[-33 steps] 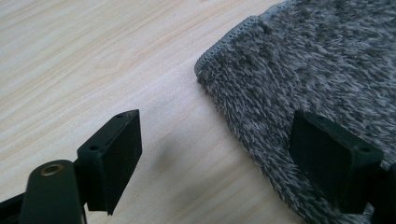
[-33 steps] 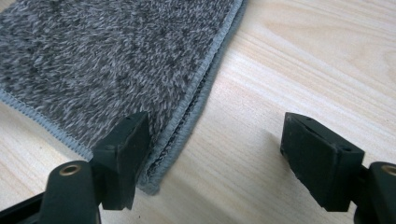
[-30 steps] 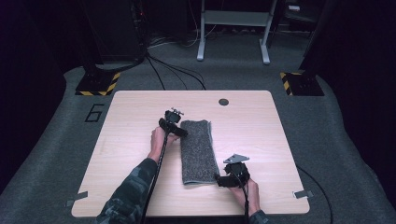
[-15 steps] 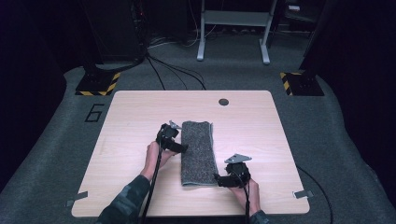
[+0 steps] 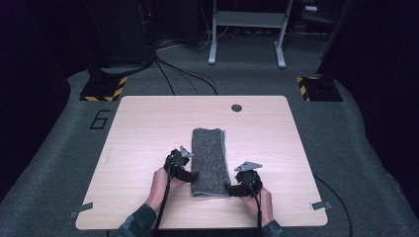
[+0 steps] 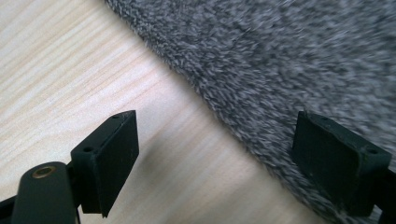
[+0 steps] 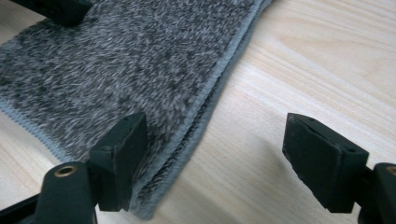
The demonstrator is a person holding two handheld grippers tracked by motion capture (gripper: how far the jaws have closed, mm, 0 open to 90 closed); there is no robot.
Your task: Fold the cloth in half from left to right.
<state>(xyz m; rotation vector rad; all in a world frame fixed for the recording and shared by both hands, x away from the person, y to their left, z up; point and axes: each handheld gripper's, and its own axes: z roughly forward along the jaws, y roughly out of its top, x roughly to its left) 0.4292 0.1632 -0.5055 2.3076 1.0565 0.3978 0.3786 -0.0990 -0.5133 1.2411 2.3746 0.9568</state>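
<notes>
- Towel (image 5: 209,160): grey, folded into a long narrow strip, lying flat on the desk (image 5: 143,133) slightly toward the person's side of the middle, its long axis running away from the person.
- The towel's hemmed edges show in the right gripper view (image 7: 140,65), where two layers are stacked at the long side and at the near corner.
- Left tongs (image 5: 190,174): held in the left hand (image 5: 160,183), at the towel's left long edge near its near end.
- In the left gripper view the left tongs (image 6: 224,158) stand wide apart; one jaw sits over bare wood, the other over the towel (image 6: 289,60), and the towel's edge runs between them. Nothing is clamped. Whether the jaw on the towel side touches the pile cannot be told.
- Right tongs (image 5: 230,189): held in the right hand (image 5: 261,203), at the towel's near right corner.
- In the right gripper view the right tongs (image 7: 219,163) are also apart; one jaw is over the corner of the towel, the other over bare wood, with the stacked hem between them. No grip is made.
- The far jaw of the left tongs shows at the top left of the right gripper view, over the towel.
- Desk: light wood, with a dark round grommet (image 5: 236,107) near the far edge, well apart from the towel.
- Floor (image 5: 59,128): grey carpet around the desk, marked with a numeral 6 (image 5: 100,119) to the left.
</notes>
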